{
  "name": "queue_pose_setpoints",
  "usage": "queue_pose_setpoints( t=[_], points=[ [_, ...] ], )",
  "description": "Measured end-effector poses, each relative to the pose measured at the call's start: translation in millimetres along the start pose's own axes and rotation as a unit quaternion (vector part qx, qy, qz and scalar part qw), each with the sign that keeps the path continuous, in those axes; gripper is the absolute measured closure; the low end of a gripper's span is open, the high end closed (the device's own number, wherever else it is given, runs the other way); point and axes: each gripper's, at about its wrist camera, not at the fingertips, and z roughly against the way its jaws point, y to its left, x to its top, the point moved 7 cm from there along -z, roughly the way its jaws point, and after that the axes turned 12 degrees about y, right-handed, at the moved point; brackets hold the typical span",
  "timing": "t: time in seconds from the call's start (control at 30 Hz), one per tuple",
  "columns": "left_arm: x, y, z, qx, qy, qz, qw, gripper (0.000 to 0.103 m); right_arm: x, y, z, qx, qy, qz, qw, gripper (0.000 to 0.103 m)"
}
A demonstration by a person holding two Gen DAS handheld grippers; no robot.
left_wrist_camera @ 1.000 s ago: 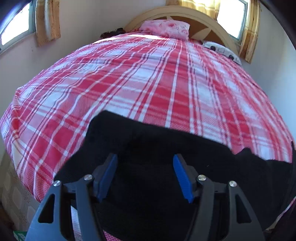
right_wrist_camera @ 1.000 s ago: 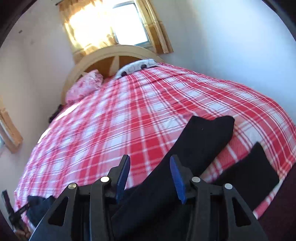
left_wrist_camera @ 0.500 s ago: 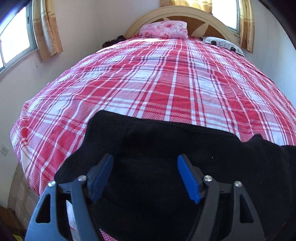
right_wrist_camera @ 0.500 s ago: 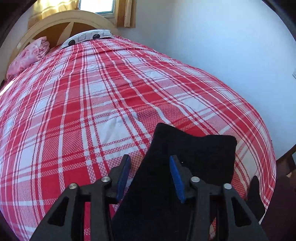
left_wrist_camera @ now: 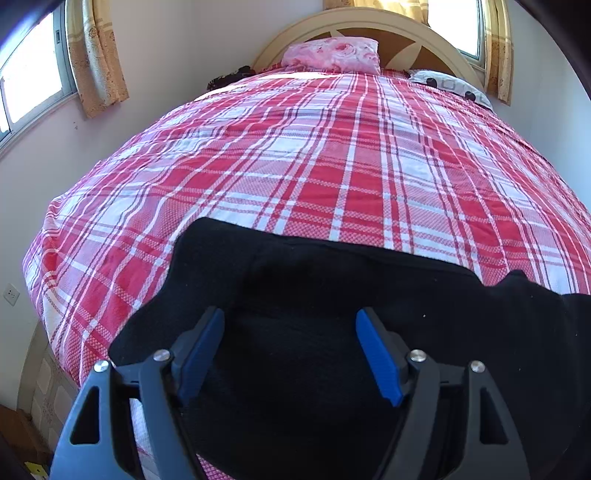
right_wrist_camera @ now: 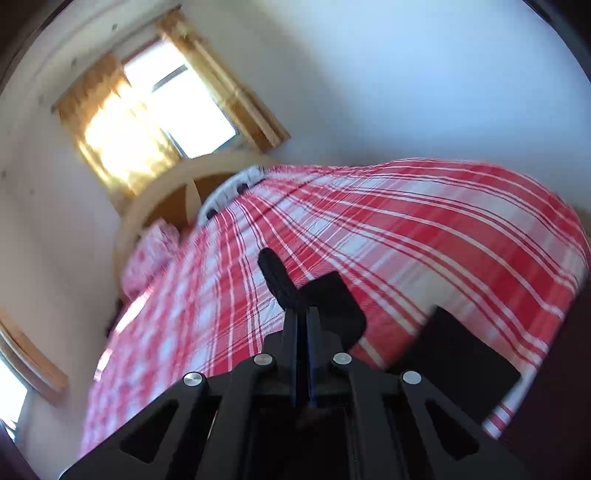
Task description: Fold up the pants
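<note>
A bed with a red-and-white plaid cotton cover [left_wrist_camera: 332,177] carries everything. At its far end stands an arched cream wooden headboard [left_wrist_camera: 369,26]. A pink floral pillow [left_wrist_camera: 332,55] leans against the headboard, and a white pillow with dark spots [left_wrist_camera: 450,86] lies beside it. Black fabric pants [left_wrist_camera: 332,314] lie spread across the end of the bed farthest from the headboard.

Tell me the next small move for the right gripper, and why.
Probably carry the pinched leg across toward the other leg. The right gripper is shut on the black pants, lifted off the bed, while the left gripper hangs open over the waist.
</note>
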Motion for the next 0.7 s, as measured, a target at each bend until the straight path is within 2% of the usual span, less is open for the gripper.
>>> queue_pose_setpoints(
  t=[0.1,0.27,0.33,0.43,0.5,0.6,0.7],
  points=[
    [1,0,-1,0.001,0.003,0.0,1.0,0.026,-22,-46,19,-0.001,0.005,-0.029,1.0,0.099],
    [1,1,0,-0.002,0.006,0.008,0.9999,0.025,-52,-104,19,-0.008,0.022,-0.104,0.994,0.099],
    [1,1,0,-0.001,0.007,0.006,1.0,0.025,-62,-113,16,-0.018,0.029,-0.115,0.993,0.099],
    [2,1,0,-0.002,0.01,0.005,0.9999,0.025,-69,-122,19,-0.082,0.026,-0.113,0.99,0.099],
    [1,1,0,-0.002,0.01,0.004,0.9999,0.025,-67,-130,26,-0.091,0.015,-0.127,0.988,0.099],
    [1,0,0,-0.002,0.009,0.004,0.9999,0.025,-65,-148,47,-0.102,-0.004,-0.163,0.981,0.098],
    [1,0,-1,-0.001,0.011,0.004,0.9999,0.025,-65,-141,52,-0.057,0.005,-0.167,0.984,0.098]
  ],
)
